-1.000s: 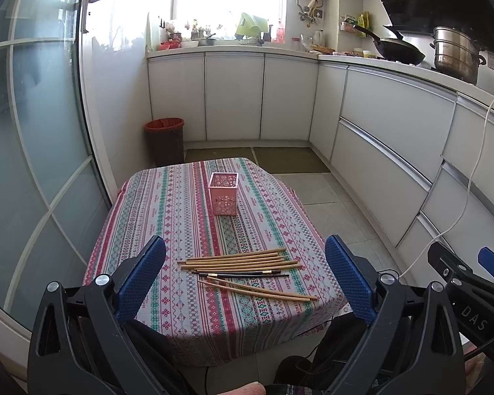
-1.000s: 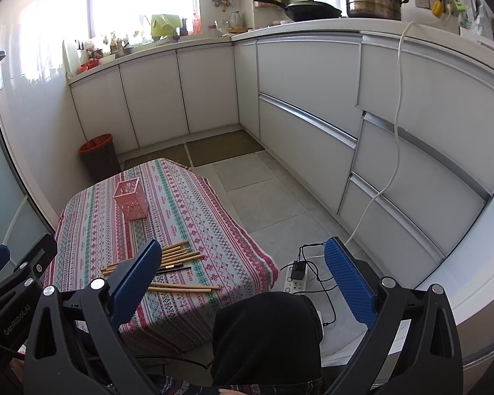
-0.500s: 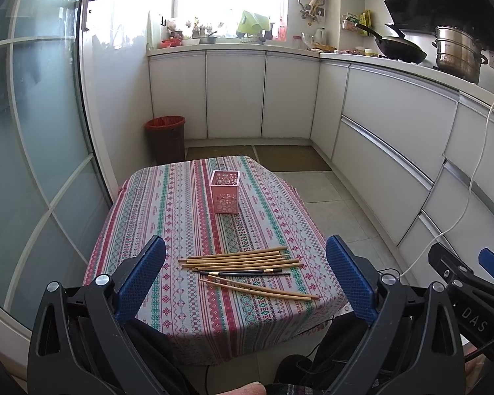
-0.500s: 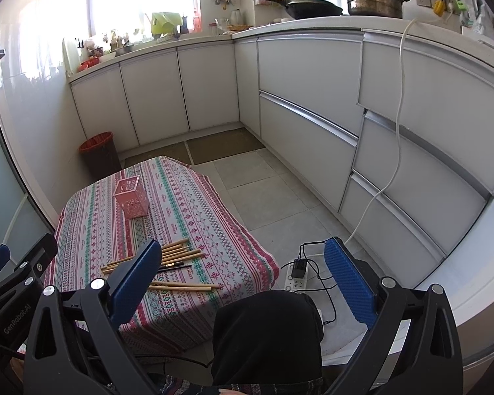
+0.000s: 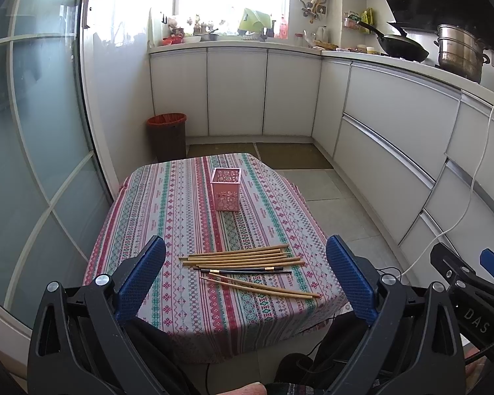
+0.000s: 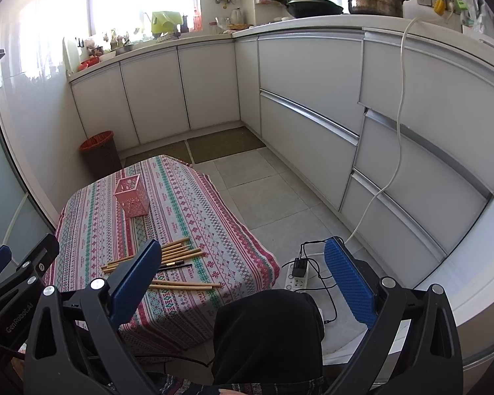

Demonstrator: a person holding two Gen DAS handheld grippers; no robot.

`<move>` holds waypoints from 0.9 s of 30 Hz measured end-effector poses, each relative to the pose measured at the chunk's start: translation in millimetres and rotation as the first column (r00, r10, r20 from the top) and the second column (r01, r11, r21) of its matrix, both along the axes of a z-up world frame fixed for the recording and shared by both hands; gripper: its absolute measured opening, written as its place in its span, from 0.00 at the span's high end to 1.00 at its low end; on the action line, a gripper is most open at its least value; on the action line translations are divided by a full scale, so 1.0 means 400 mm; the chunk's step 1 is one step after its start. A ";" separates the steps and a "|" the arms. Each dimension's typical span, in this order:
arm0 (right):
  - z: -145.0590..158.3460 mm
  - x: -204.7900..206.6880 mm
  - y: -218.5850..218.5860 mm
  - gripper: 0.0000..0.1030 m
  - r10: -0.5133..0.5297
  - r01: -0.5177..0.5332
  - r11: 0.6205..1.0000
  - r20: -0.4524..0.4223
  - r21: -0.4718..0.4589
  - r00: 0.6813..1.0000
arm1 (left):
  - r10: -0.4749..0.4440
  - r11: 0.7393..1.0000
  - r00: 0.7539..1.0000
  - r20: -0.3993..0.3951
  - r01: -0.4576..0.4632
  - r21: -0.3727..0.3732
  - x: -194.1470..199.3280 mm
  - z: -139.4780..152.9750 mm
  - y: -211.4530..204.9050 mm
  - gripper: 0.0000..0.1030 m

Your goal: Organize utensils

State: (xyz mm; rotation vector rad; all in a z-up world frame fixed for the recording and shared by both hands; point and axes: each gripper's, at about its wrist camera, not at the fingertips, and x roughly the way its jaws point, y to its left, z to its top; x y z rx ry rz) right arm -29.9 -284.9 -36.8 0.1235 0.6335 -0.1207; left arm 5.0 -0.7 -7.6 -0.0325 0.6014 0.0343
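Note:
Several wooden chopsticks (image 5: 243, 256) and a dark pair (image 5: 247, 269) lie in a loose pile near the front of a small table with a striped cloth (image 5: 168, 217). A pink perforated holder (image 5: 226, 193) stands upright beyond them, mid-table. My left gripper (image 5: 245, 279) is open and empty, held above and in front of the pile. My right gripper (image 6: 243, 283) is open and empty, off the table's right side; its view shows the chopsticks (image 6: 178, 253) and the holder (image 6: 132, 195) to the left.
A red-lined bin (image 5: 167, 135) stands behind the table by the white cabinets (image 5: 237, 92). A glass door (image 5: 33, 131) lies left. A power strip with cables (image 6: 299, 275) lies on the floor right of the table. My knee (image 6: 266, 329) is below.
Both views have shifted only slightly; the table sits a little lower in the left wrist view. Nothing on the table has moved.

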 end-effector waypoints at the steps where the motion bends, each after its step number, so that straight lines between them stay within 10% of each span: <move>1: -0.001 0.000 0.001 0.07 -0.001 0.001 1.000 0.001 0.000 1.000 | 0.000 1.000 1.000 0.001 0.000 0.000 0.000 0.001 0.000 0.09; 27: -0.003 0.001 0.004 0.06 0.002 -0.002 1.000 -0.006 0.000 1.000 | 0.001 1.000 1.000 -0.009 -0.001 0.002 0.008 0.000 0.002 0.09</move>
